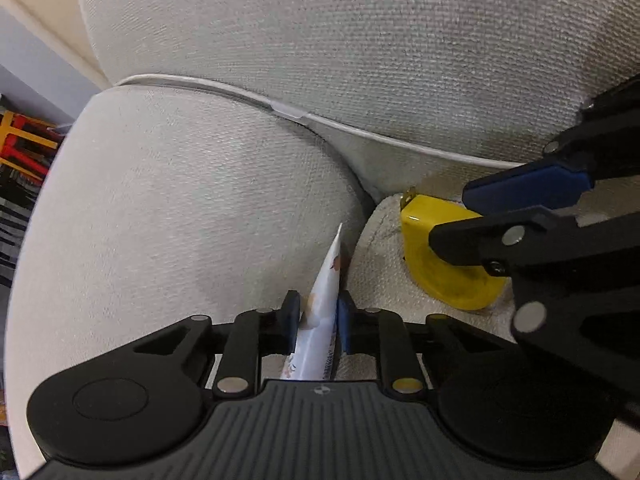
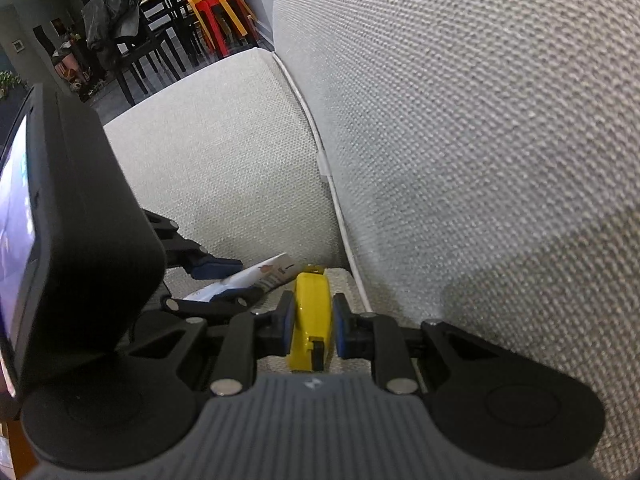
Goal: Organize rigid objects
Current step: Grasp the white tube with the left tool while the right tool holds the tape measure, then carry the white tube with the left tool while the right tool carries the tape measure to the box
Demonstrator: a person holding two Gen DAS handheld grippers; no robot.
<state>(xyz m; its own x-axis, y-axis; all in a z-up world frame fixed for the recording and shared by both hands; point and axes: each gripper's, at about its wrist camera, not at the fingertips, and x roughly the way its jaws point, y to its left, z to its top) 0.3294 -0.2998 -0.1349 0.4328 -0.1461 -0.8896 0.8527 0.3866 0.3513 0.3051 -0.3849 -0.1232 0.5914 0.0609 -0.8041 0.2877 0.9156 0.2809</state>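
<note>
A white printed tube [image 1: 320, 320] and a glossy yellow tape measure [image 2: 312, 320] sit on the sofa seat [image 1: 180, 200] by its back edge — left gripper [image 1: 318, 324] clamps the tube, right gripper [image 2: 311, 326] clamps the tape measure.

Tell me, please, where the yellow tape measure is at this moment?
The yellow tape measure sits on the sofa seat between the right gripper pads, close to the backrest, with the white tube just left of it.

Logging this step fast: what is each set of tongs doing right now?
Left tongs: closed on the white tube.
Right tongs: closed on the yellow tape measure, which sits on the couch.
</note>
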